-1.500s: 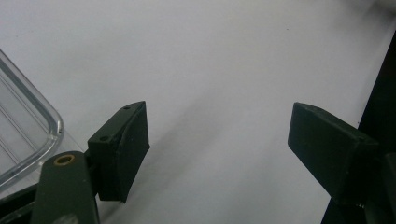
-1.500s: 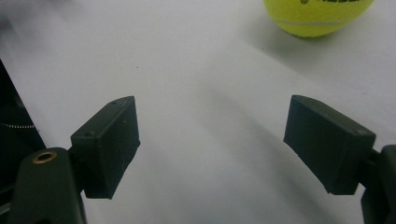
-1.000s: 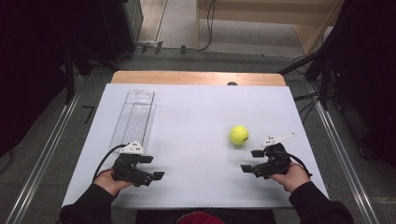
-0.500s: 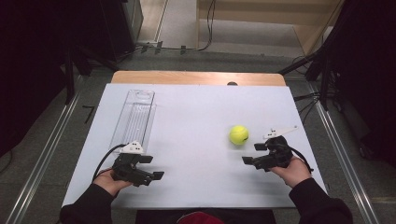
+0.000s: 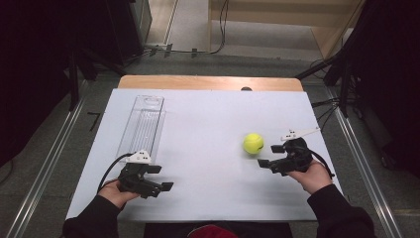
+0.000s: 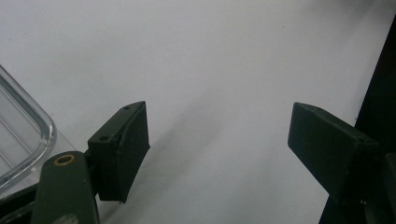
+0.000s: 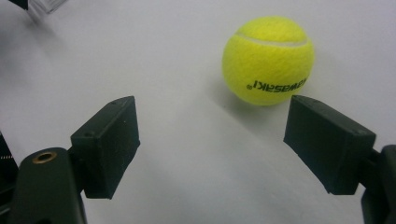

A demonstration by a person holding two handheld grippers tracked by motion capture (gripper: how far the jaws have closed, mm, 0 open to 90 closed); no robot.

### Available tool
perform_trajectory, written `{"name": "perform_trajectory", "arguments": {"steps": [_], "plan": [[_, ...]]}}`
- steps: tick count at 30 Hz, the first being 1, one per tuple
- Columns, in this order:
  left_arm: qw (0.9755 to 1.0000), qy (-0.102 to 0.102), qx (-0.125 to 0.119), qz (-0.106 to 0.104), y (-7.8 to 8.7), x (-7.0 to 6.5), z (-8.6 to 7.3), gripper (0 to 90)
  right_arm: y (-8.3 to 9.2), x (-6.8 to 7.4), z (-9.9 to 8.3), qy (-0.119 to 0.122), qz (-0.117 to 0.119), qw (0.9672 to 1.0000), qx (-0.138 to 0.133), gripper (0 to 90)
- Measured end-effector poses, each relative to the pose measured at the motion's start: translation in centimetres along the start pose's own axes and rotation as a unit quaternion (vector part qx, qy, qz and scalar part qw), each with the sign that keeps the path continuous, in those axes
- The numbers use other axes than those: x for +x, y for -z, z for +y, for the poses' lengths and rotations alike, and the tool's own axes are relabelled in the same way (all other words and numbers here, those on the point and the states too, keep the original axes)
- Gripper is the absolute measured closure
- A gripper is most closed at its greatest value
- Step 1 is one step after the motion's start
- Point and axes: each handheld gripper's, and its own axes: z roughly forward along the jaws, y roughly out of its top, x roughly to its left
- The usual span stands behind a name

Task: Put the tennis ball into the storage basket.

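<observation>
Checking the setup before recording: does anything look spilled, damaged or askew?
Nothing stands out. The yellow tennis ball sits intact on the white table sheet, and the clear plastic tray lies flat and empty.

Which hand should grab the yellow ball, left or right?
Probably the right. The right gripper is open right beside the tennis ball, pointing toward it. The left gripper is across the table, near the clear tray.

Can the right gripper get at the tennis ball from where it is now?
Probably yes. The right gripper is open and sits just beside the tennis ball, with bare table between them. In its own view the ball lies just ahead, toward one jaw, so a small sideways shift may help.
</observation>
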Motion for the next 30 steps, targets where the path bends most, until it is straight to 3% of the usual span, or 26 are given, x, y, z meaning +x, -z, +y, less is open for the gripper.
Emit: {"name": "perform_trajectory", "arguments": {"steps": [30], "plan": [[1.0000,-0.001,0.004,0.000,0.0,0.0,0.0,21.6,-0.1,-0.8,3.7,0.007,-0.010,0.9999,-0.003,16.0]]}}
